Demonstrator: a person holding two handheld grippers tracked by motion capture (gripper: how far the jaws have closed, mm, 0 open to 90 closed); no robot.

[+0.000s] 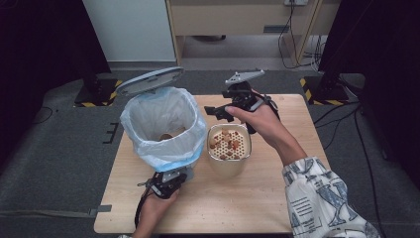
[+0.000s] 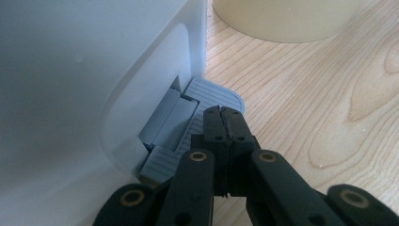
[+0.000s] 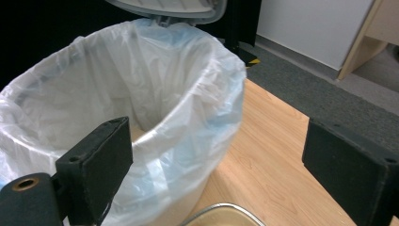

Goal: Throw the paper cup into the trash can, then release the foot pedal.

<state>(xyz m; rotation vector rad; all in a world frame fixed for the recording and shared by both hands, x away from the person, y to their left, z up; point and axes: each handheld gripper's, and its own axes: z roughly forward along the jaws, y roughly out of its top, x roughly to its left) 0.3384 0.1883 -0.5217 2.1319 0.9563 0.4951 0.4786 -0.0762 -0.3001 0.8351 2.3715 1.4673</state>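
Observation:
A white pedal bin point(image 1: 163, 124) lined with a pale blue bag stands on the table's left half, its grey lid point(image 1: 148, 81) raised. Brown scraps point(image 1: 168, 135) lie at its bottom. My left gripper point(image 1: 166, 184) is at the bin's foot. In the left gripper view its jaws point(image 2: 221, 113) are shut, tips resting on the grey ribbed pedal point(image 2: 207, 96). To the bin's right stands a cream container point(image 1: 228, 168) with brown shell-like pieces on a perforated insert. My right gripper point(image 1: 213, 113) hovers just behind it, pointing toward the bin point(image 3: 141, 94), open point(image 3: 219, 146) with nothing between its jaws.
The wooden table point(image 1: 277, 198) has bare room at the right and front. The container's metal rim point(image 3: 221, 212) shows just below the right jaws. Grey carpet surrounds the table, with black stands, cables and a wooden cabinet at the back.

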